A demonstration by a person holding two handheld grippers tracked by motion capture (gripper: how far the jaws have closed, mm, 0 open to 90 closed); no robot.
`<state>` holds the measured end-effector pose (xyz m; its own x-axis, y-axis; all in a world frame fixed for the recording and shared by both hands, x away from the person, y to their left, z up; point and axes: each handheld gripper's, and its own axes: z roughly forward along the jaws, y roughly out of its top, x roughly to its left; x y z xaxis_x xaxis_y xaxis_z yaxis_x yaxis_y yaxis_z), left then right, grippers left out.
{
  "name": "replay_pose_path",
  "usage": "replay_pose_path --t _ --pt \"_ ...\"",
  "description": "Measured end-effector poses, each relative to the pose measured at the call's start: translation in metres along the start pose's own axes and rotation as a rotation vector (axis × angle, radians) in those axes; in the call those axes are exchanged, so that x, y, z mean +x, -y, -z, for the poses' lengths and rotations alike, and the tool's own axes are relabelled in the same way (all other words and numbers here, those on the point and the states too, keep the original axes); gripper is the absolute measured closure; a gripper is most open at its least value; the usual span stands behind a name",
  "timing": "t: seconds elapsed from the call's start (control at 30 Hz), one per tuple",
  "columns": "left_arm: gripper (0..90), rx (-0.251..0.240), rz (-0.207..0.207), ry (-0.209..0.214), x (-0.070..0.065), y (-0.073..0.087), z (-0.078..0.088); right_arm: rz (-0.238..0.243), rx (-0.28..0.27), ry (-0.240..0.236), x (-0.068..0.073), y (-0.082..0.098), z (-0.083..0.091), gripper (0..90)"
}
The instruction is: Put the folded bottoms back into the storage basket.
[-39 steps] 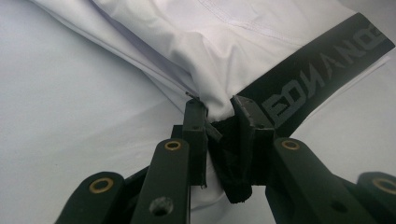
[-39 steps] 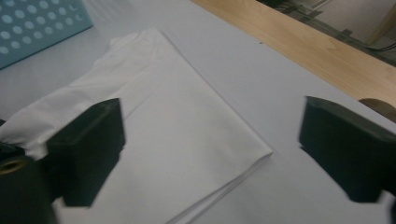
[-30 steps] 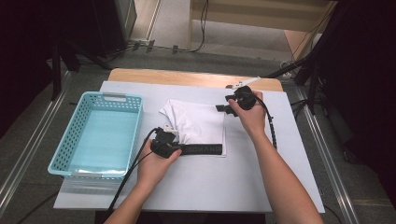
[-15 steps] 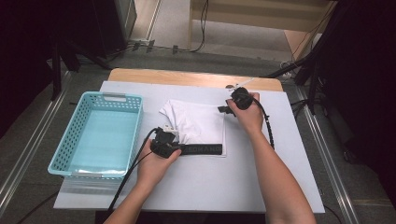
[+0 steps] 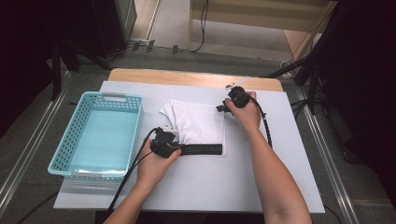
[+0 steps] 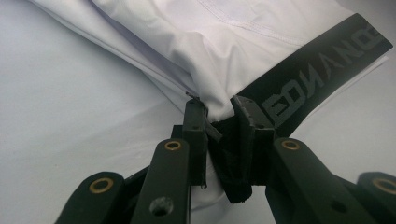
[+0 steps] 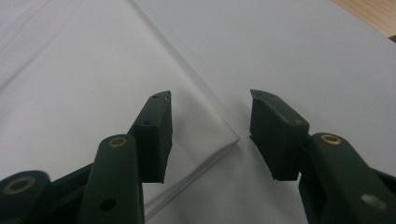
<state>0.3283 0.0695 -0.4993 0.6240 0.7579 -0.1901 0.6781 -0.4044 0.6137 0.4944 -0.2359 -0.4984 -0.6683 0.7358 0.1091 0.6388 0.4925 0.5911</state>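
A folded white garment (image 5: 196,122) with a black lettered waistband (image 5: 204,149) lies on the white table (image 5: 280,140). My left gripper (image 5: 180,149) is shut on the waistband's left end, where black band (image 6: 317,70) and white cloth (image 6: 210,42) are pinched between the jaws of the left gripper (image 6: 217,105). At the garment's far right corner is my right gripper (image 5: 220,108). Seen in its own view, the right gripper (image 7: 210,100) has jaws that have just been closing. They stand apart, with the corner of the folded cloth (image 7: 219,140) low between them, untouched.
A light blue plastic basket (image 5: 112,97) stands at the left of the table, close to the garment. A wooden strip (image 5: 187,77) runs along the table's far edge. Cables trail from both grippers over the near side.
My right hand has dropped slightly toward the garment's far right corner. The left gripper and the waistband have stayed where they were.
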Motion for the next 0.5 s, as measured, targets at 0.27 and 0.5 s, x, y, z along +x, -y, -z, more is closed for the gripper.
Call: replay_pose_path --t 0.27,0.5 --pt "75.5 -0.001 0.001 0.001 0.0002 0.0003 0.0001 -0.003 0.011 0.003 -0.0001 0.0015 -0.0048 52.0" --pt "75.5 0.0 0.004 0.002 0.0004 0.0002 0.0001 0.01 0.02 -0.04 0.0024 0.0021 -0.0047 71.4"
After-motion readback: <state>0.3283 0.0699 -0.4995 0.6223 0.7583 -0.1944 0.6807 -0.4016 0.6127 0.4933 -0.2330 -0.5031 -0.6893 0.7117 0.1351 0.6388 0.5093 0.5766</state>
